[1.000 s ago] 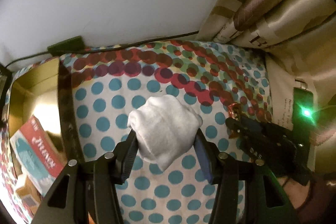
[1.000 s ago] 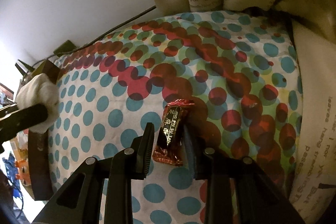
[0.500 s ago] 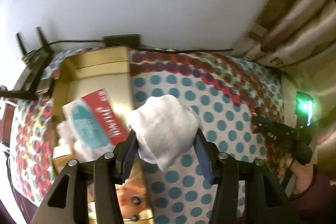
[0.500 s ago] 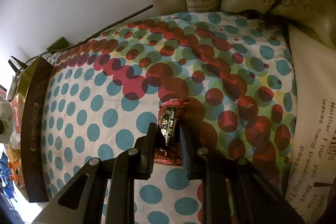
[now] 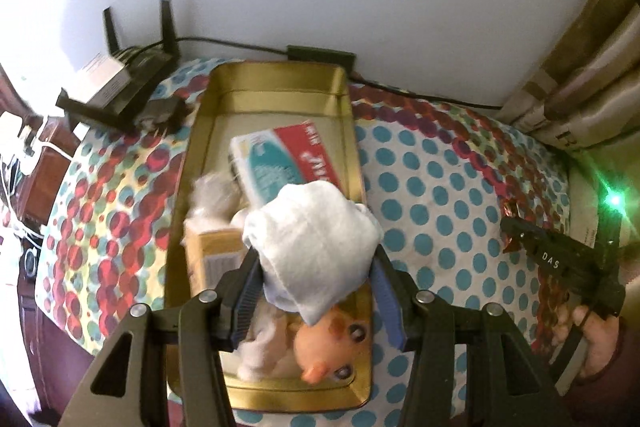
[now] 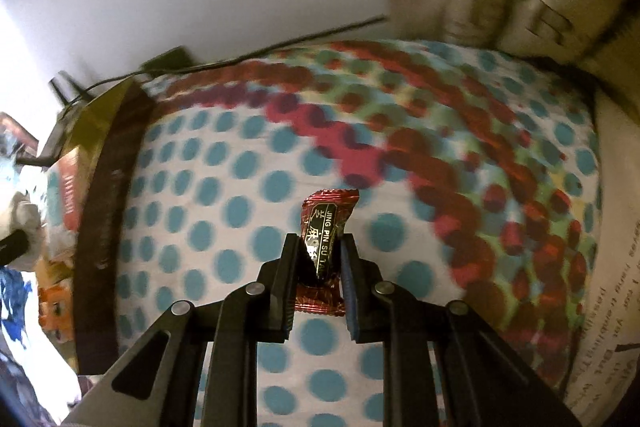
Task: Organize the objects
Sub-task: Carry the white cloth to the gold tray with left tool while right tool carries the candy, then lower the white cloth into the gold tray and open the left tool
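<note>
Left tongs (image 5: 316,267) now carry white sock (image 5: 312,227) above tin's rim (image 5: 356,155).

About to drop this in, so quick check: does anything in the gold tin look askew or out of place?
Nothing damaged or spilled. The red-and-teal box lies tilted, propped on other items in the gold tin, and the orange toy lies on its side. The white bundle hangs above them.
</note>
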`<state>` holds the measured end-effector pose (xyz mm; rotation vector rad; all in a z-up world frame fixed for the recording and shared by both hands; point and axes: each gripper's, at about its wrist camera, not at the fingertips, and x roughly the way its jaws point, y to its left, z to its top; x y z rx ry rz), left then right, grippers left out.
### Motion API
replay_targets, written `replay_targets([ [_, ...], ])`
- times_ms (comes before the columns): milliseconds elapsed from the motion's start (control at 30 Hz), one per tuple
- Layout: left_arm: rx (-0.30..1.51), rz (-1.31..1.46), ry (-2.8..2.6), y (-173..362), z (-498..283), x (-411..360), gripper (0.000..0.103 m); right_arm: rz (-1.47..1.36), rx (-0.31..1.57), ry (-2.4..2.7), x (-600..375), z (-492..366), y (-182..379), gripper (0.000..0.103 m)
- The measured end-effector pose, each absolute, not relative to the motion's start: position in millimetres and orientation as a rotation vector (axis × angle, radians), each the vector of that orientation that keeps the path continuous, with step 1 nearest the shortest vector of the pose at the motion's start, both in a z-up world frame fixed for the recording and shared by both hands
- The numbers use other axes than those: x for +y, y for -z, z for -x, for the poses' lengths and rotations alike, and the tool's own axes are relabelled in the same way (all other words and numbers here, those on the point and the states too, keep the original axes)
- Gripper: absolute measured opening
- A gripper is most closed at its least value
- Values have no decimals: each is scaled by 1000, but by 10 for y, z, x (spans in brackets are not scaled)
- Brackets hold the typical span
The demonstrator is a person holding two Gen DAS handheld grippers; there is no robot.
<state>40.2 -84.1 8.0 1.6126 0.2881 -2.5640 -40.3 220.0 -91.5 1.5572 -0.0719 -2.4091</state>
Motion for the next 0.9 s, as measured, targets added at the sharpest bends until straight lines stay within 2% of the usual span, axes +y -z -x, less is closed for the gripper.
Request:
replay_targets([
  [300, 344, -1637, 2535, 7, -706, -1071, 53, -1426, 23, 2291, 1491, 297, 591, 18],
  [900, 317, -1679, 2544, 125, -920, -1189, 53, -1215, 175, 2091, 181, 271, 91, 18],
])
